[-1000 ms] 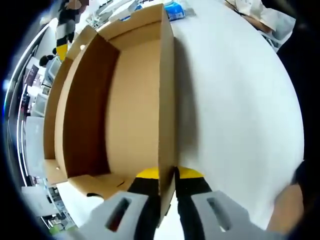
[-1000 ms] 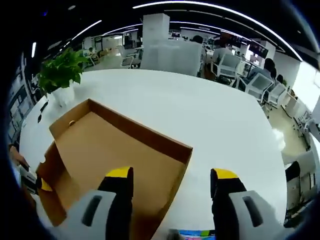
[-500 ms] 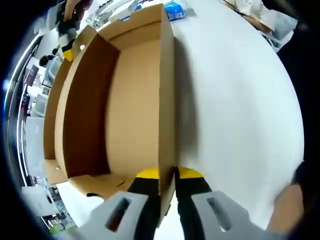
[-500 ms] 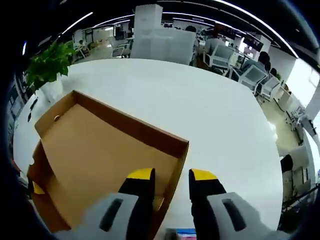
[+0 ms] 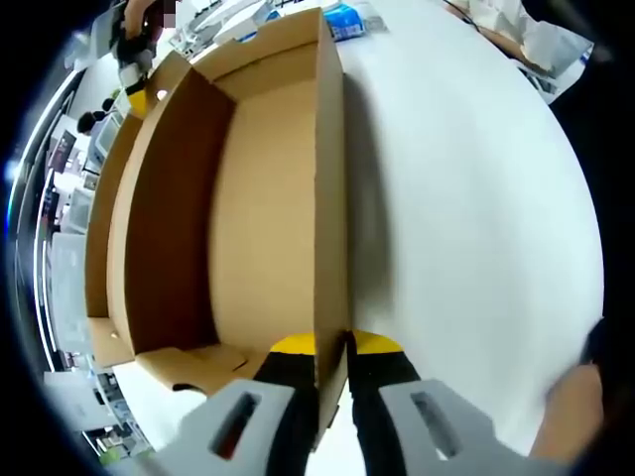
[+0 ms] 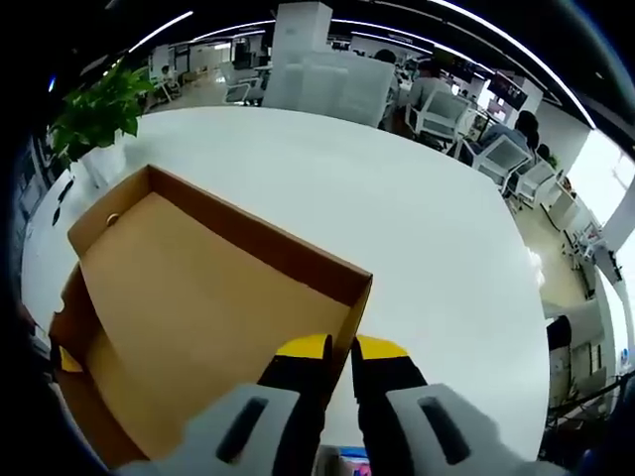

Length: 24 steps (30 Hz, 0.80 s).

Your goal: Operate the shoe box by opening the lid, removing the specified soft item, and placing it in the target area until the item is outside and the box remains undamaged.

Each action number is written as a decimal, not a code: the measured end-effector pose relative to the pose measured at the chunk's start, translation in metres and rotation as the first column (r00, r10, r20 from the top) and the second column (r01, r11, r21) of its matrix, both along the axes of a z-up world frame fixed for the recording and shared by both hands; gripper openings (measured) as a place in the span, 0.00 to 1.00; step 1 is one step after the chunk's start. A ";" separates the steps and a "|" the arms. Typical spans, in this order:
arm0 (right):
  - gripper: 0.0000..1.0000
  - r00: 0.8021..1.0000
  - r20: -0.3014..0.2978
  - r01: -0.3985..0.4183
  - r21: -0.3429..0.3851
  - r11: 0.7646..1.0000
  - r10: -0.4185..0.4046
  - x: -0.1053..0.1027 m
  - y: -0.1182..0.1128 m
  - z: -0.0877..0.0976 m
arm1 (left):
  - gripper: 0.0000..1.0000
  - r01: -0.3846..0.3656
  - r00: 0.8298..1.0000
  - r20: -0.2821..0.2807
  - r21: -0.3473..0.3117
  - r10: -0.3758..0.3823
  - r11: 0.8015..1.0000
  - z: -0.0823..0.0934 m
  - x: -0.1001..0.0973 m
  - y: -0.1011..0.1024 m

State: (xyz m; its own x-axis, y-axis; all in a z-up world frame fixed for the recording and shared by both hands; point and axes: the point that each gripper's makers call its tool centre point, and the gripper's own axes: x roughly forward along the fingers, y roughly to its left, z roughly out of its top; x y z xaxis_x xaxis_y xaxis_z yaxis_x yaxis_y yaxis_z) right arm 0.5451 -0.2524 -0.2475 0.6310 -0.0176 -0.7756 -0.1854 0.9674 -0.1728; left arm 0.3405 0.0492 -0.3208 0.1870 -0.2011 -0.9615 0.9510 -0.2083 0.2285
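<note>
In the left gripper view, at the far left, we are seeing the other tongs (image 5: 134,74) arriving at the far corner of the cardboard shoe box (image 5: 268,198), where a second ago they were only hanging above it. To the right of them the box is lying open and bare inside; we are finding no lid over it and no soft item in it, so where that item is we cannot tell. Further right, our left tongs (image 5: 332,349) are staying pressed together on the box's long side wall (image 5: 330,178), exactly as before, and beyond that the white bench (image 5: 466,198) is stretching away, with a blue packet (image 5: 349,20) near the box's far end. In the right gripper view, a potted plant (image 6: 94,109) is standing on the bench (image 6: 417,218) at the left, the box (image 6: 189,288) is sitting in the middle, and the right tongs (image 6: 337,349), wide apart a second ago, are now pinching the box's near wall (image 6: 349,312). We are judging that both ends are now being gripped, so the box is being steadied or readied for moving.
</note>
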 end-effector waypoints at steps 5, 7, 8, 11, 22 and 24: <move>0.07 1.000 0.014 0.000 -0.012 1.000 0.000 -0.003 0.002 0.004 | 0.08 -0.002 1.000 0.000 0.001 0.002 1.000 0.000 0.001 0.000; 0.07 1.000 0.025 -0.003 -0.017 1.000 0.004 -0.005 0.003 0.007 | 0.08 -0.002 1.000 0.001 0.002 0.002 1.000 0.000 0.001 0.000; 0.07 0.999 0.032 -0.012 -0.025 1.000 0.013 -0.005 0.003 0.008 | 0.08 -0.002 1.000 0.001 0.002 0.002 1.000 0.000 0.001 0.000; 0.07 0.998 0.048 -0.036 -0.037 0.999 0.038 -0.009 0.004 0.009 | 0.08 -0.004 1.000 0.001 0.005 0.004 1.000 0.000 0.002 0.001; 0.07 0.985 0.169 -0.042 0.016 0.999 0.039 -0.011 0.005 0.029 | 0.07 0.002 1.000 -0.001 0.009 -0.002 1.000 0.000 0.001 0.002; 0.06 0.969 0.247 -0.039 0.062 0.997 0.023 -0.006 0.009 0.041 | 0.07 -0.001 1.000 -0.001 0.012 0.001 1.000 0.000 0.001 0.002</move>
State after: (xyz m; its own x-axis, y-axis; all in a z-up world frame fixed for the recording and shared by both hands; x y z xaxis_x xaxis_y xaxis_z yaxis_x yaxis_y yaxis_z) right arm 0.5387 -0.2431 -0.2067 0.8017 0.0511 -0.5956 -0.1753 0.9726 -0.1526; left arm 0.3412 0.0513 -0.3208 0.1857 -0.1890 -0.9643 0.9515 -0.2105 0.2245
